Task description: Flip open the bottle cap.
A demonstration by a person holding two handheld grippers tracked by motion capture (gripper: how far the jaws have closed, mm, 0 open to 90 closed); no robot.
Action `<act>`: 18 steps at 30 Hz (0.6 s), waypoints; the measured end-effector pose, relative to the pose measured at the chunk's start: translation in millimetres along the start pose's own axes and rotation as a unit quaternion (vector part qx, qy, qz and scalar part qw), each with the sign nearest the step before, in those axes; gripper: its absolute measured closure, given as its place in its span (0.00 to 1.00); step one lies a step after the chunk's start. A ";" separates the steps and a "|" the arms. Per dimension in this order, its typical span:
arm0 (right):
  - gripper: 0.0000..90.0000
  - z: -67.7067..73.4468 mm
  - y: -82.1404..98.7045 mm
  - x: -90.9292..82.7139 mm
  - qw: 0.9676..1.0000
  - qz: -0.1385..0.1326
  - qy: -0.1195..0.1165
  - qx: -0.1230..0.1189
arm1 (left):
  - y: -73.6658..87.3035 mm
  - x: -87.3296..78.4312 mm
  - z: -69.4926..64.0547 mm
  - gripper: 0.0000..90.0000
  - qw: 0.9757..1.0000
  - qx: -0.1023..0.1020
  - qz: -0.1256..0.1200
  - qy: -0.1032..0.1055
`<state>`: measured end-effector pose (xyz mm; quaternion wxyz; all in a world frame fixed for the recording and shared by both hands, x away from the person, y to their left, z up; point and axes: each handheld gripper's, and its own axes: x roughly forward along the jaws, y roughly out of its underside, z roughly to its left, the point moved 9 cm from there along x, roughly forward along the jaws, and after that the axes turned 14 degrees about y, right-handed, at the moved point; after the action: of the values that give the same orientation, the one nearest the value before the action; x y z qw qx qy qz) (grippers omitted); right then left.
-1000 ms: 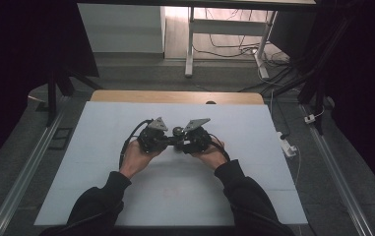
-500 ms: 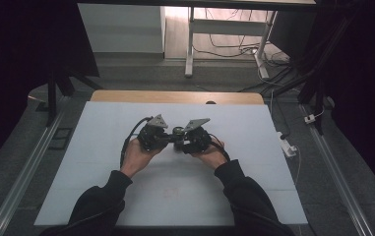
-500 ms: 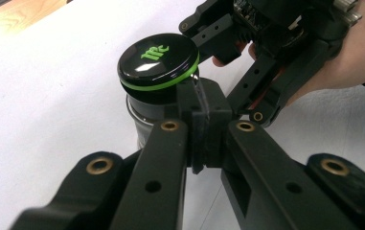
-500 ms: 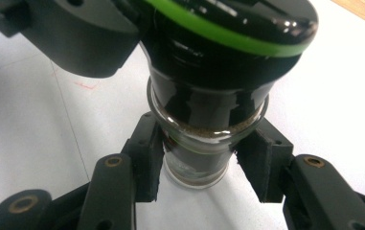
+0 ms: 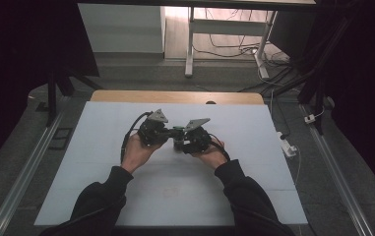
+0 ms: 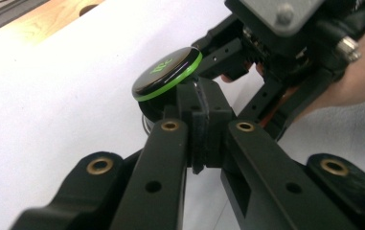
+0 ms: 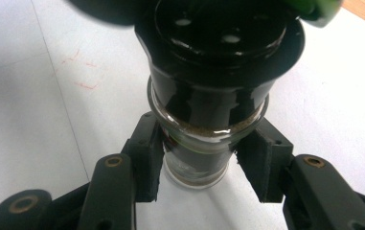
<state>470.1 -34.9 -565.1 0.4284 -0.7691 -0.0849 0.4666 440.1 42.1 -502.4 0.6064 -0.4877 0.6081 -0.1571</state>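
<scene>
A small glass shaker jar (image 7: 197,165) with a black perforated cap (image 7: 218,33) is held above the white table (image 5: 101,167). My right gripper (image 7: 204,148) is shut on its glass body, one pad on each side. The jar's black flip lid with a green rim (image 6: 168,72) stands tilted open. My left gripper (image 6: 203,103) has its pads pressed together at the lid's near edge and appears to pinch it. In the high view the left gripper (image 5: 161,132) and the right gripper (image 5: 182,140) meet nose to nose at mid-table, each in a hand.
A wooden strip (image 5: 175,97) with a hole runs along the table's far edge. Metal rails (image 5: 22,172) flank the table on the floor. A white power strip (image 5: 288,147) and cables lie to the right. Desk legs (image 5: 189,44) stand beyond.
</scene>
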 end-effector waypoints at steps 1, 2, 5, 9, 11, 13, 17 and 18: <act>0.58 0.0 0.0 0.0 1.000 0.000 0.000 0.000 | -0.8 -0.6 0.7 0.99 1.000 0.002 0.002 -0.001; 0.58 0.0 0.1 0.0 1.000 0.000 0.000 0.000 | -2.2 -0.8 1.6 0.99 1.000 0.002 0.002 -0.002; 0.58 -0.4 0.1 0.1 1.000 -0.001 0.000 -0.002 | -5.4 -1.4 3.8 0.99 1.000 0.000 0.000 -0.006; 0.58 -0.2 0.3 0.0 1.000 0.000 -0.001 -0.002 | -8.1 -1.1 10.2 0.99 1.000 -0.005 0.004 -0.013; 0.58 -0.4 0.2 0.1 1.000 -0.001 -0.001 -0.004 | -8.7 -0.4 14.4 0.99 1.000 -0.008 0.006 -0.017; 0.58 -0.3 0.2 0.1 1.000 -0.002 -0.001 -0.004 | -9.2 0.2 18.1 0.99 1.000 -0.012 0.006 -0.022; 0.58 -0.1 0.4 -0.3 1.000 -0.001 -0.001 -0.004 | -10.0 -0.6 27.4 0.98 0.999 -0.022 0.004 -0.031; 0.58 -0.1 0.5 -0.2 1.000 -0.002 -0.001 -0.004 | -10.2 -0.7 28.8 0.99 0.999 -0.024 0.003 -0.031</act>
<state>469.9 -35.4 -565.3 0.4259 -0.7702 -0.0885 0.4664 469.7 49.3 -500.2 0.6138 -0.5050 0.5937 -0.1252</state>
